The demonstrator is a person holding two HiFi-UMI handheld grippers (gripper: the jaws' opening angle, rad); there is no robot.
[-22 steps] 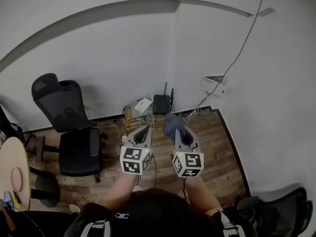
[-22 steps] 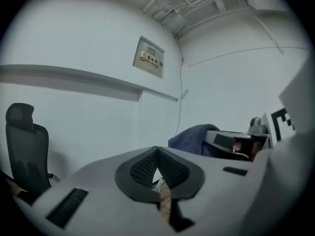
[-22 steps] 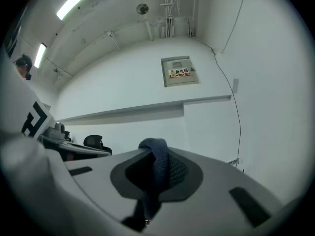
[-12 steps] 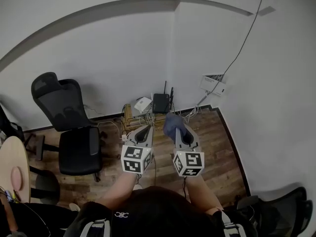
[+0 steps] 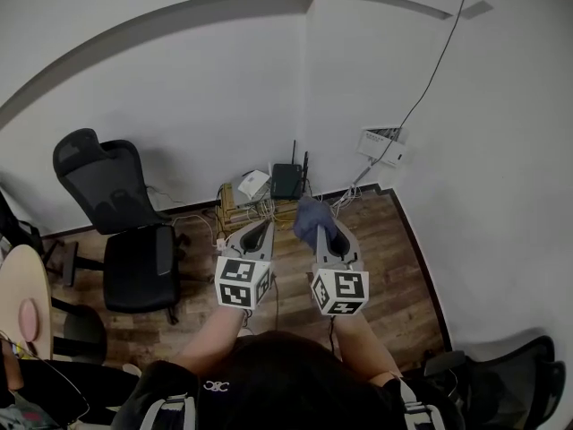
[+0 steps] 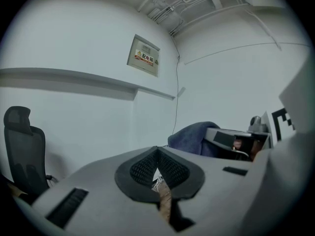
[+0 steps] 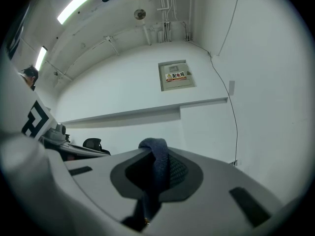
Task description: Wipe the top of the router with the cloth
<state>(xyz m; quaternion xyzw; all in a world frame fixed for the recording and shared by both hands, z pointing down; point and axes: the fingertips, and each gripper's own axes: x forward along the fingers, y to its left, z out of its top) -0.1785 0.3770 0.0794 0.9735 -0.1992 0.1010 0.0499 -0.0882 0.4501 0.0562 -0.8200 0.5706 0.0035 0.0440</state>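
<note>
Holding cloth (image 5: 311, 220) pinched in right gripper (image 5: 328, 236); left gripper (image 5: 257, 235) closed, empty. Ahead and below the right gripper, slightly leftward, sits the router (image 5: 287, 181).

White walls (image 5: 179, 88) meet in a far corner above a wooden floor (image 5: 385, 262); a black office chair (image 5: 139, 267) stands left.
</note>
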